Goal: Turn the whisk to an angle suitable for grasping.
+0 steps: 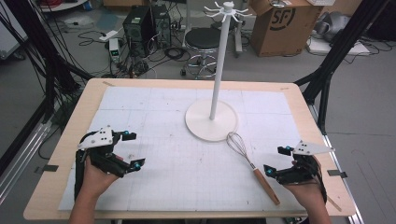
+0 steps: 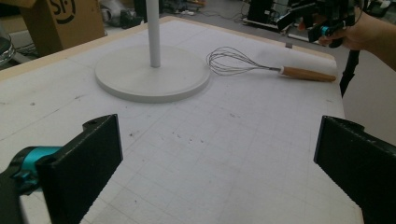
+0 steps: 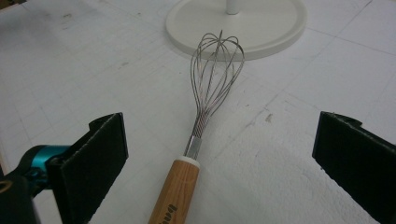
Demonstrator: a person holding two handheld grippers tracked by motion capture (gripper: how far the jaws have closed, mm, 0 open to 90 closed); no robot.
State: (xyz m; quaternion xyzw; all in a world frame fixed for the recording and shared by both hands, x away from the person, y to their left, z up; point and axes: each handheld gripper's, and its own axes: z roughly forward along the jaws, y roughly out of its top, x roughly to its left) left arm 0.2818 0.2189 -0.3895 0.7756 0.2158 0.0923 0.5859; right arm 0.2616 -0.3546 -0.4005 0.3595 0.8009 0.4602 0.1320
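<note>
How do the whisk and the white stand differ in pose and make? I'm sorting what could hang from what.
The whisk lies flat on the mat, while the white stand is upright on its round base. The whisk has a wire head and a wooden handle; the stand is plain white, with small hooks on top. The whisk is much shorter than the stand's pole. Both are on the same white mat, the wire head just beside the base.

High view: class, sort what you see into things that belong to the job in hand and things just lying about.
Job in hand:
whisk
white hook stand
right hand-held gripper

Lying about:
cardboard box
stool
computer tower
floor cables
</note>
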